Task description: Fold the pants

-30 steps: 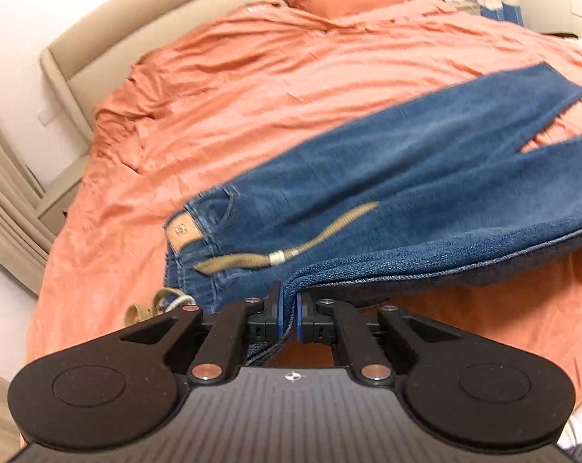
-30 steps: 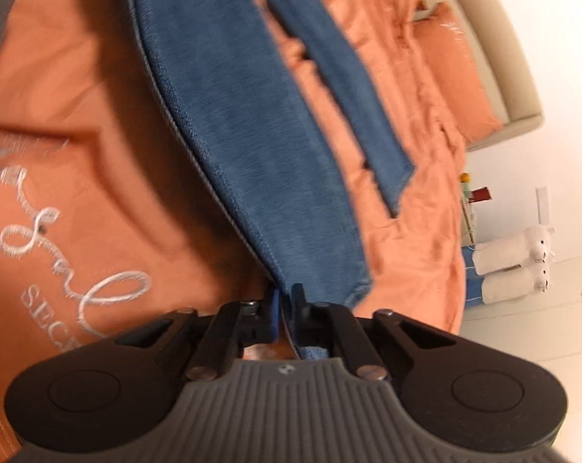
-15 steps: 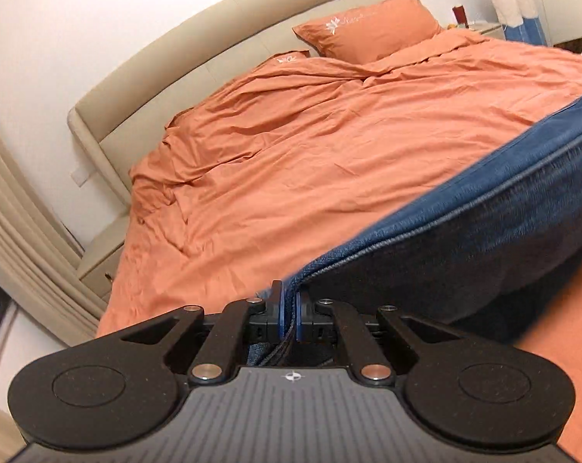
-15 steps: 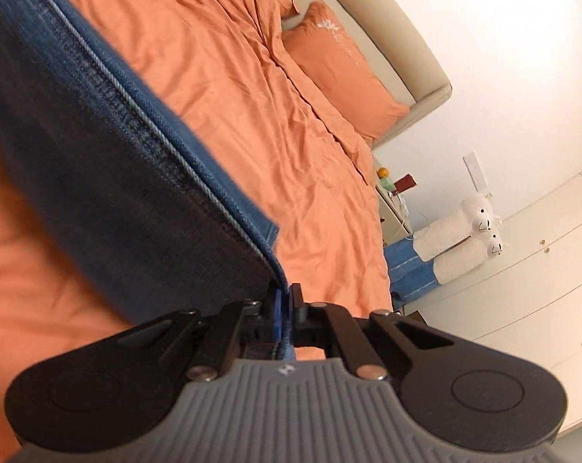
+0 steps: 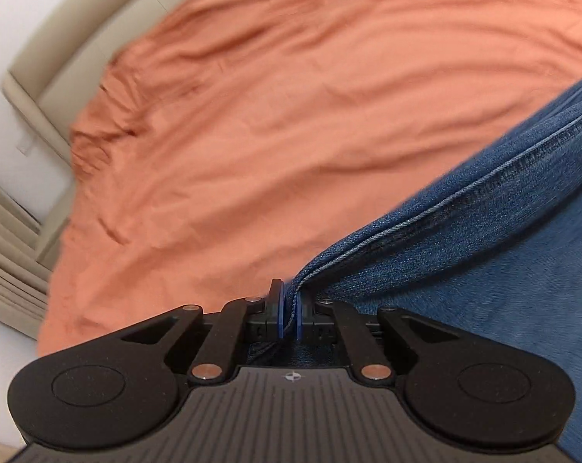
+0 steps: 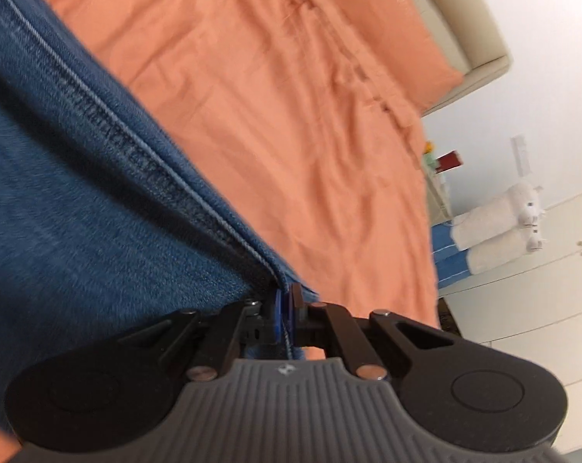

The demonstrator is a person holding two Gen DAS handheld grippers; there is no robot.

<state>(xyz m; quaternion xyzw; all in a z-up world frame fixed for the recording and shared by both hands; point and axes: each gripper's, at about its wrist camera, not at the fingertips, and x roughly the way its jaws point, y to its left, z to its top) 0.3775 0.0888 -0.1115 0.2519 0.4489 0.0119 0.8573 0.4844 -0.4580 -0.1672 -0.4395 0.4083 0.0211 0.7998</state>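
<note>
The blue denim pants point(image 5: 484, 239) hang stretched between my two grippers above the orange bed. In the left wrist view my left gripper point(image 5: 289, 314) is shut on a seamed edge of the denim, which runs off to the right. In the right wrist view the pants point(image 6: 78, 193) fill the left side, and my right gripper point(image 6: 285, 314) is shut on their seamed edge. The waistband and the leg ends are out of view.
The orange bedspread point(image 5: 271, 115) lies wrinkled under the pants. A beige headboard point(image 5: 59, 34) and curtains stand at the left. An orange pillow point(image 6: 399, 27), a nightstand with small items point(image 6: 441, 169), plush toys point(image 6: 499, 223) and white wardrobe doors point(image 6: 542, 308) are at the right.
Both grippers have carried the held denim edge forward over the bed and tilted downward. The rest of the pants and the belt seen a second ago have left view. Both stay shut.
</note>
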